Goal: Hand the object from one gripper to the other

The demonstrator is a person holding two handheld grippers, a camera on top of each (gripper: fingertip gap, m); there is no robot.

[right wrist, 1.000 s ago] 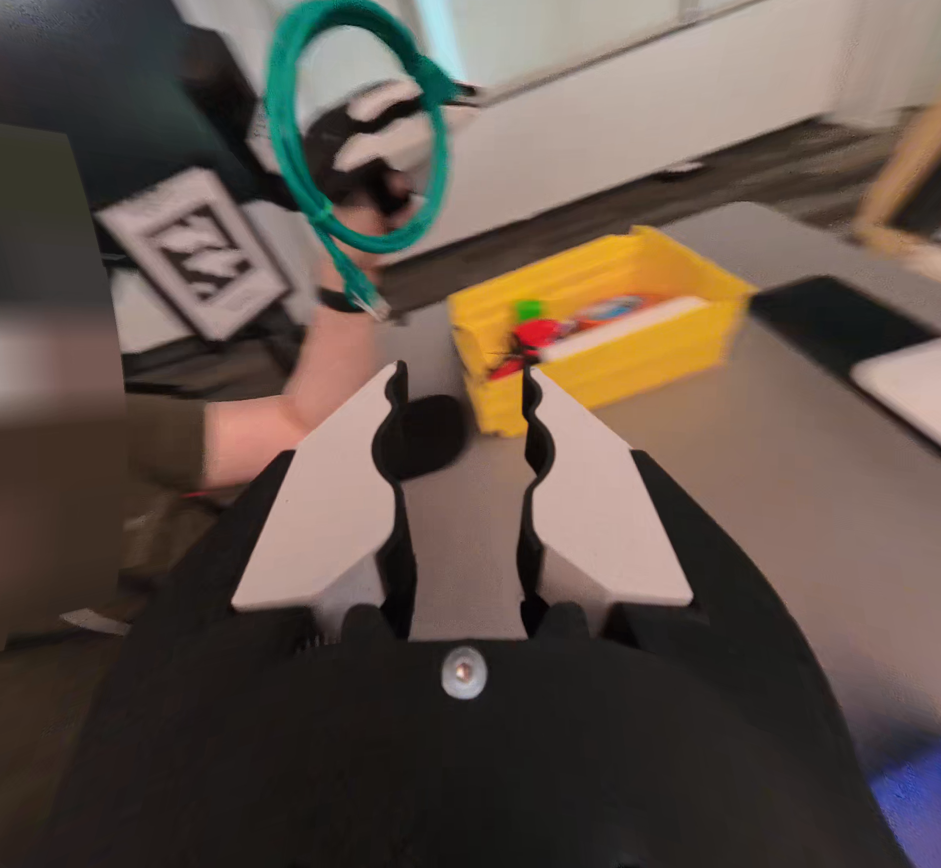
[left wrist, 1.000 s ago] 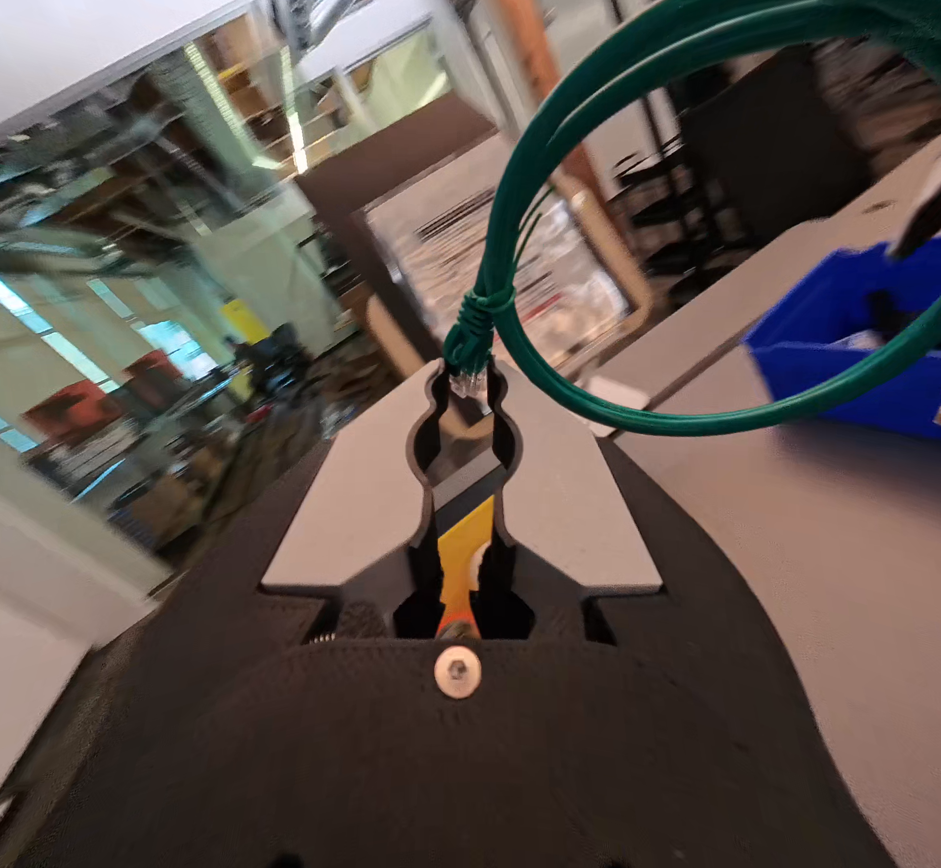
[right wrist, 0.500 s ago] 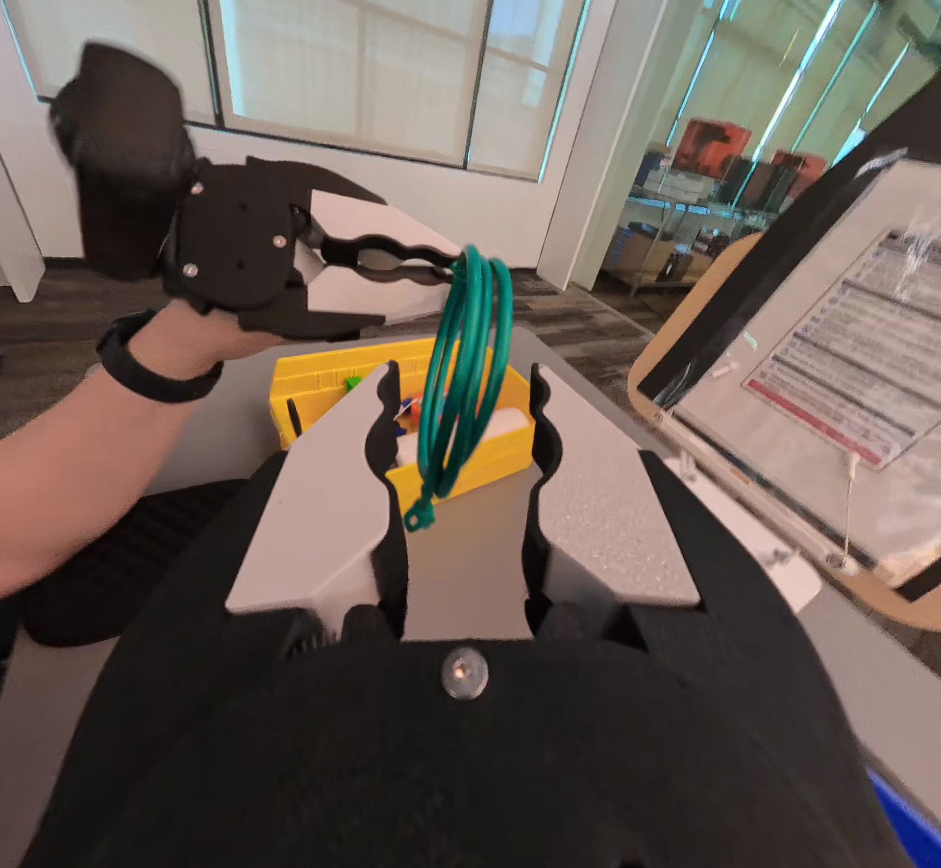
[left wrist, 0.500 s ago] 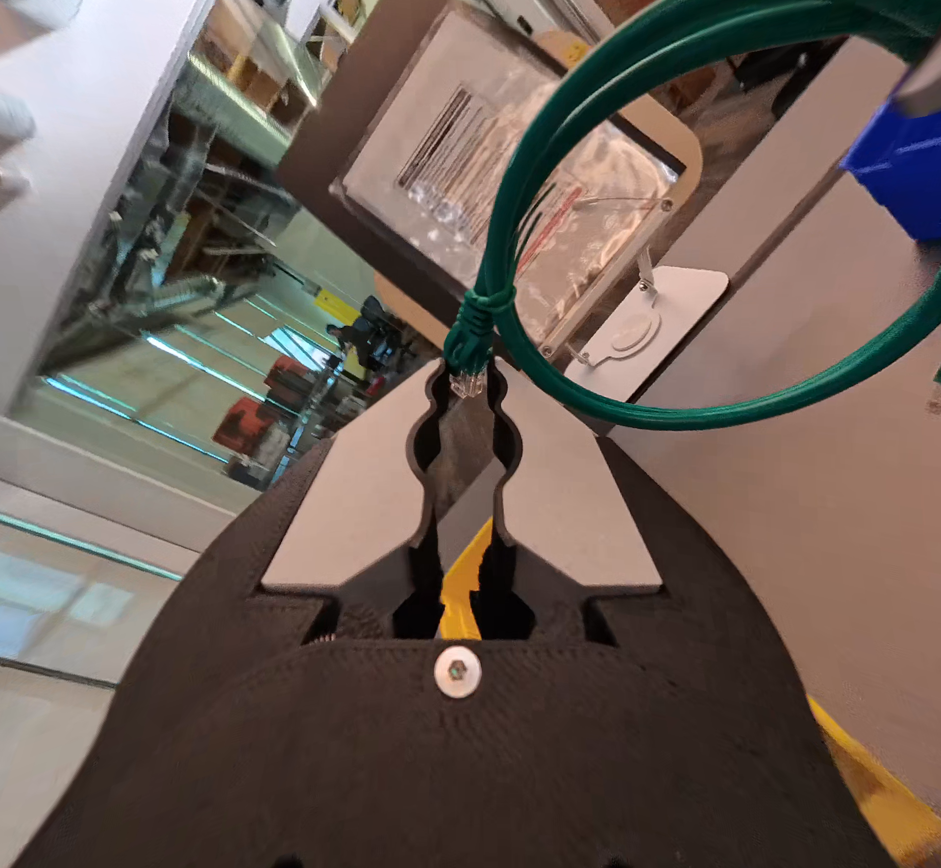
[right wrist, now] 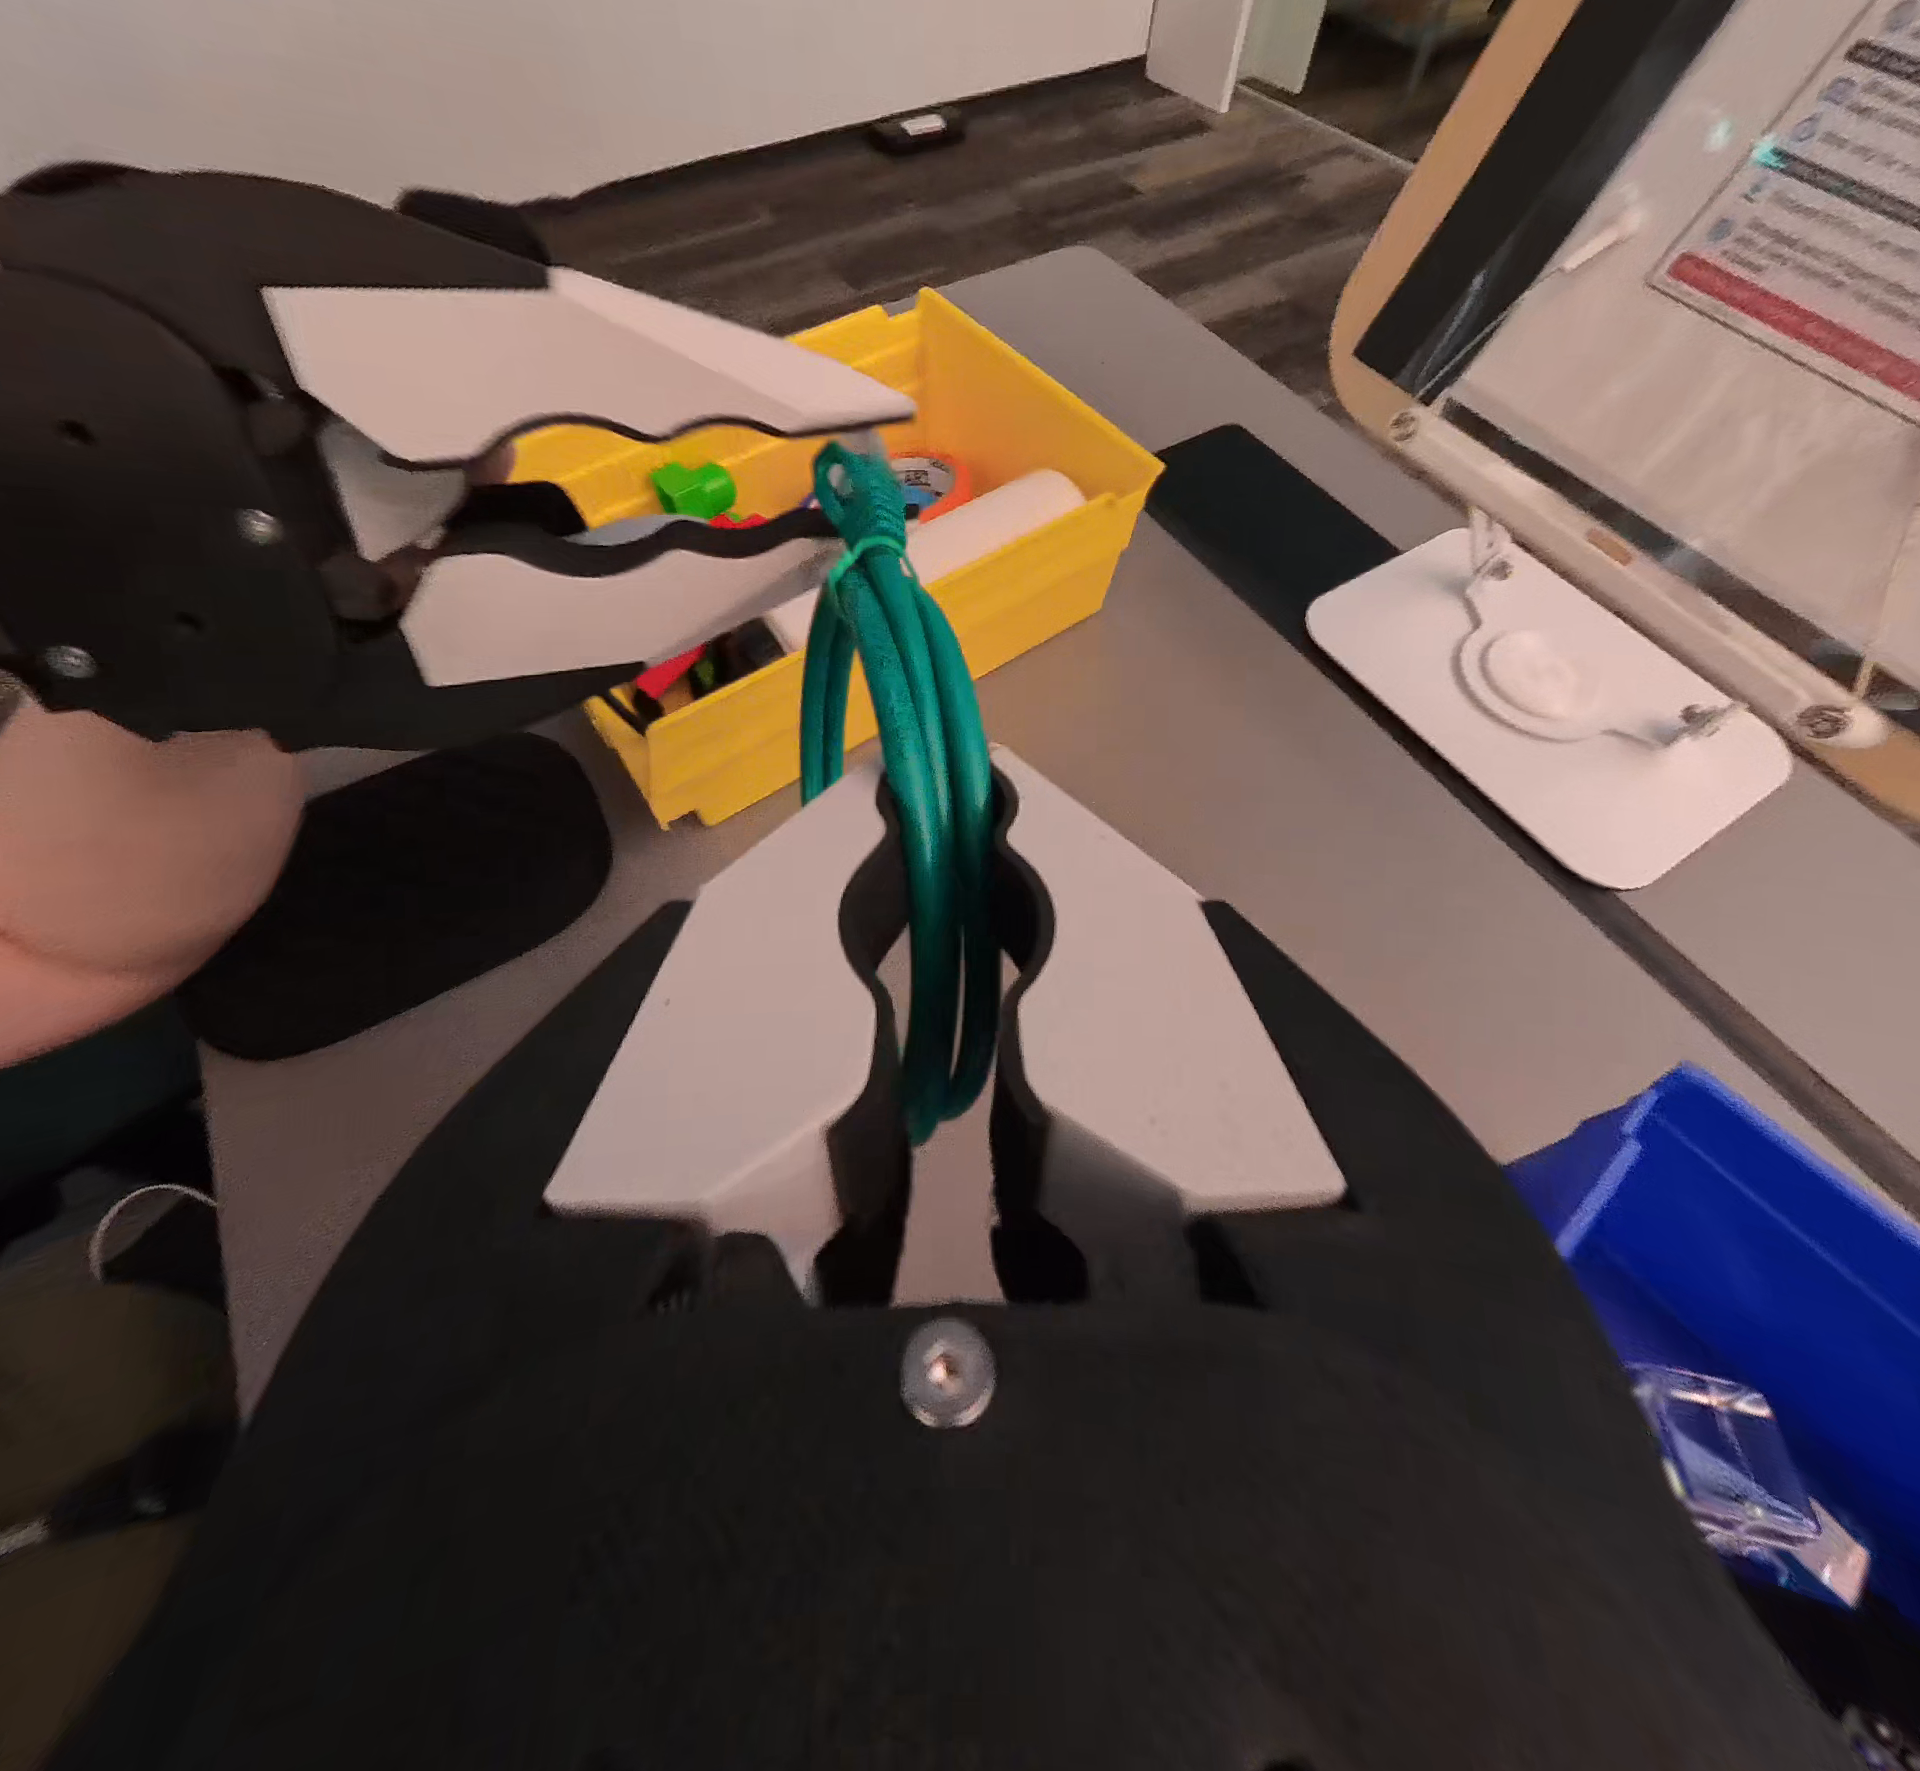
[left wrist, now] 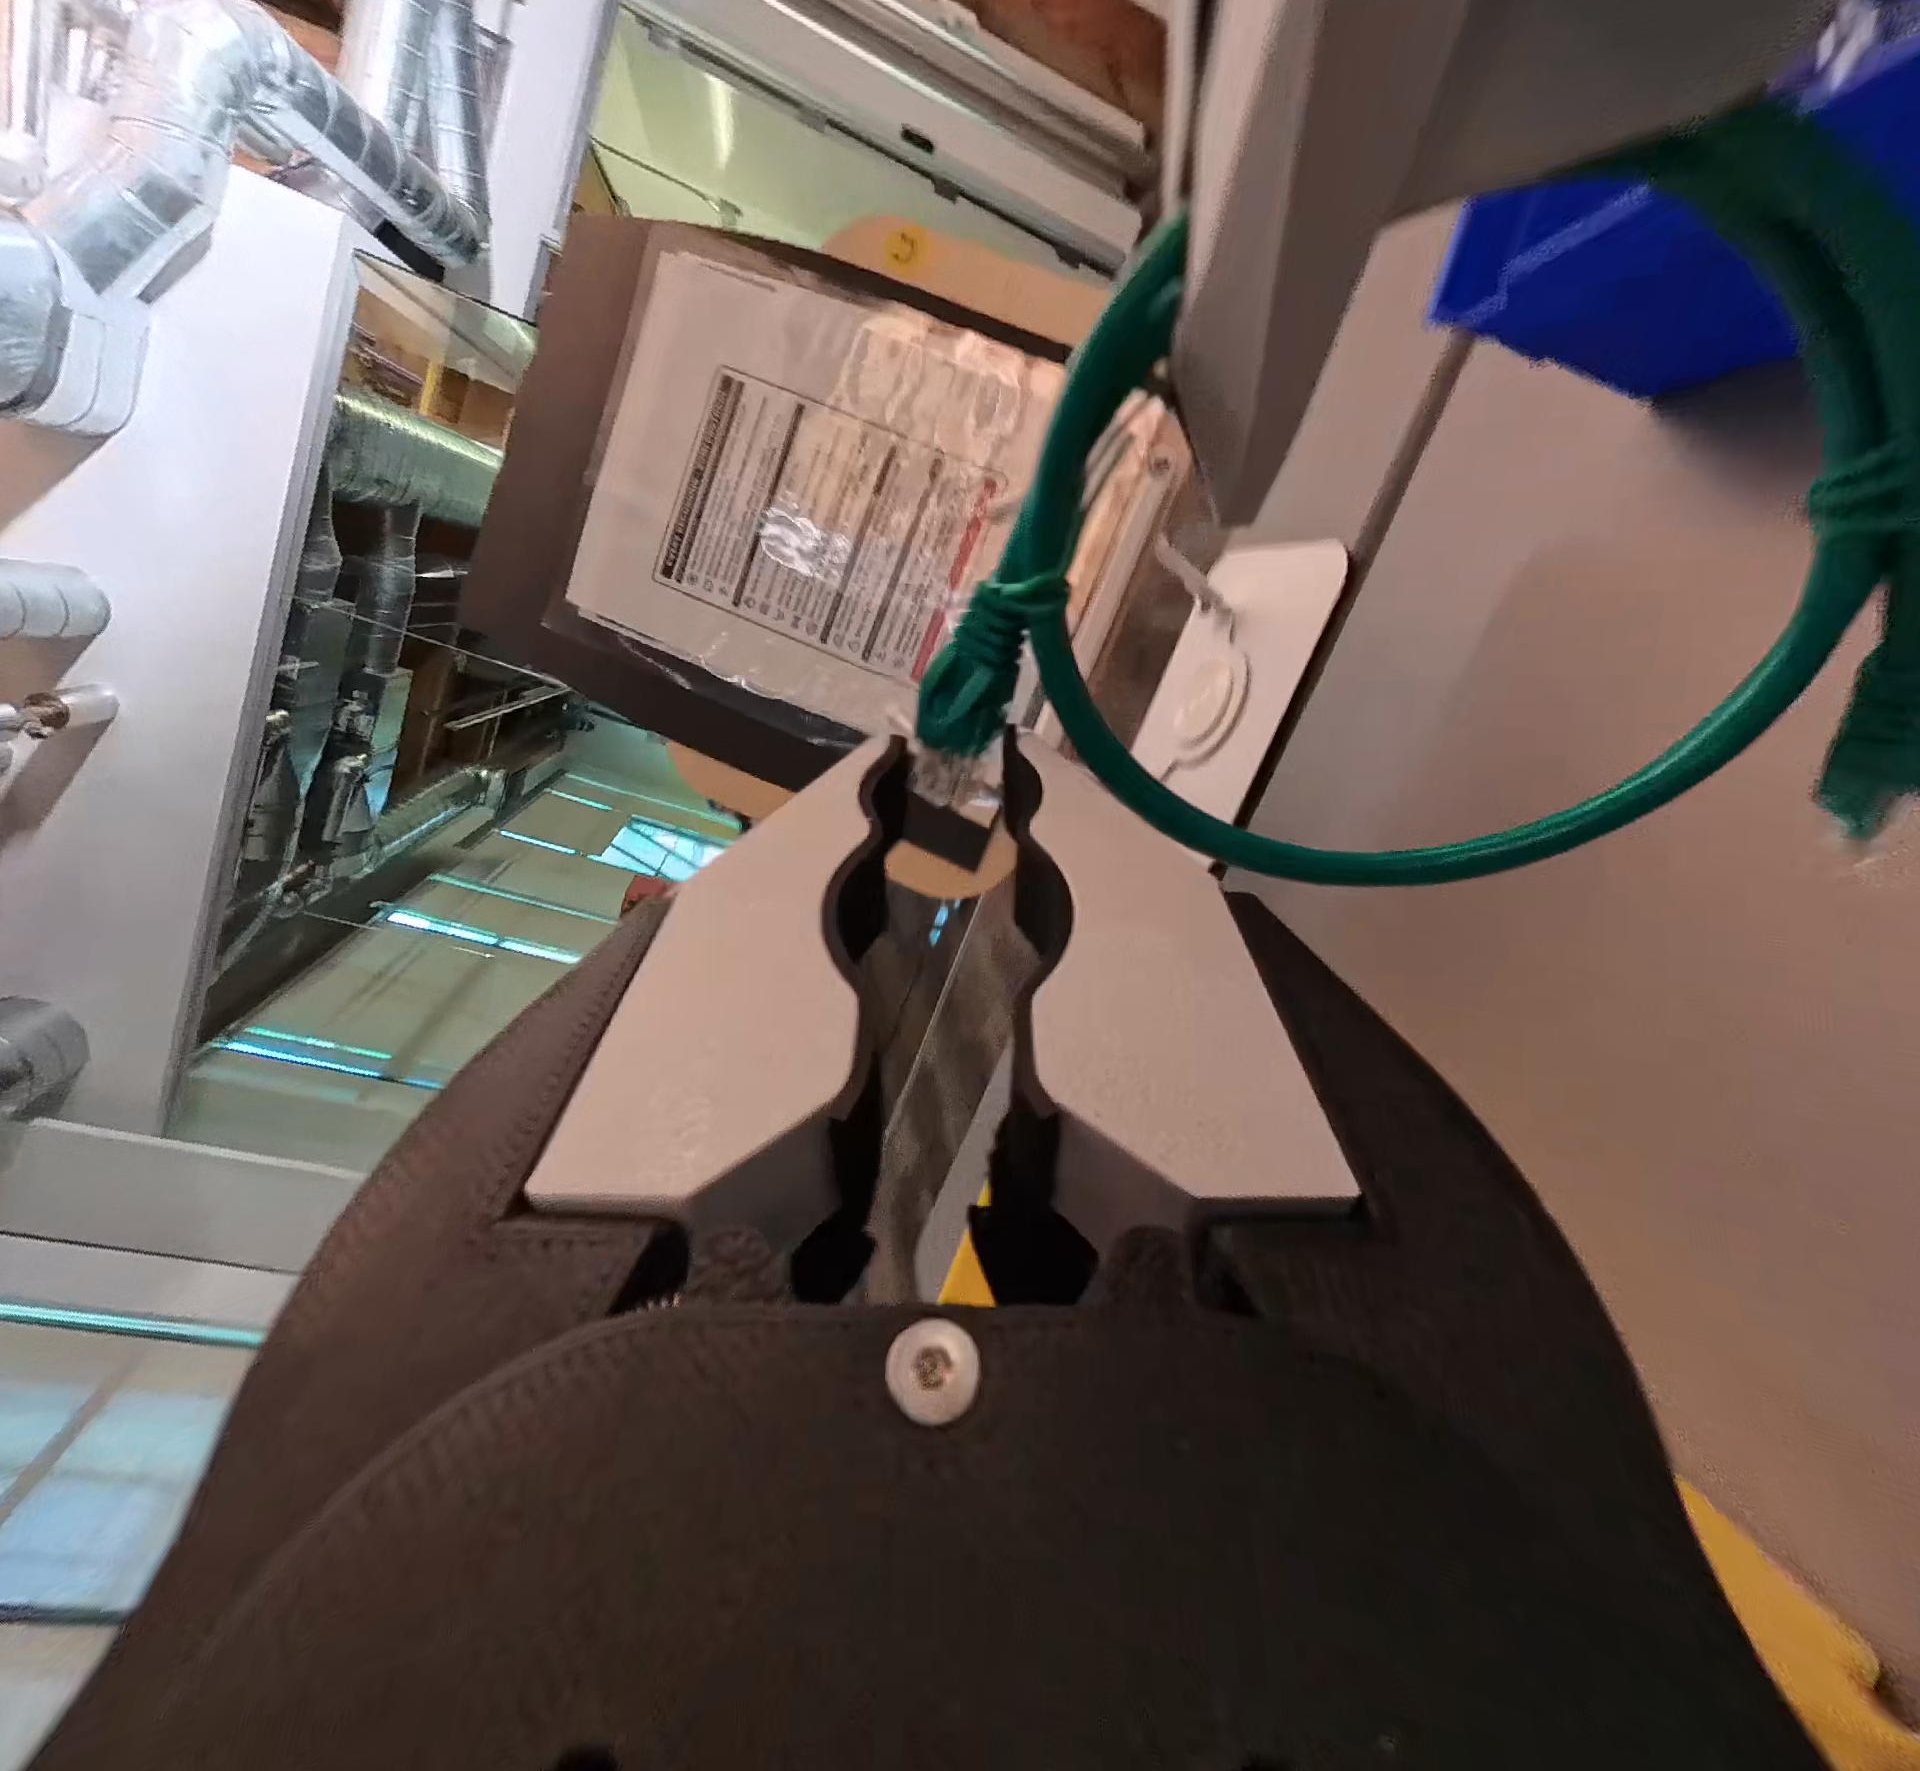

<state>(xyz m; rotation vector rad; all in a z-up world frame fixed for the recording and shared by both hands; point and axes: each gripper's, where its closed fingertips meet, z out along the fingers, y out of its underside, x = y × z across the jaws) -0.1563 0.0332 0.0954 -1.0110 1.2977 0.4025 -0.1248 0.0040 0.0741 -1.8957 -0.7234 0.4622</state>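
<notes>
Both grippers look like the same build: the left gripper (left wrist: pixel 951 755) and right gripper (right wrist: pixel 940 786) have a wide black body with that layered printed texture, one silver screw dead center near the front, and pale grey wedge-shaped fingers (right wrist: pixel 748 1025) with wavy black inner edges. Small dark bolts dot the left one's side plate.

Yellow bin (right wrist: pixel 1039 516) stands just behind left tool (right wrist: pixel 852 500).
</notes>
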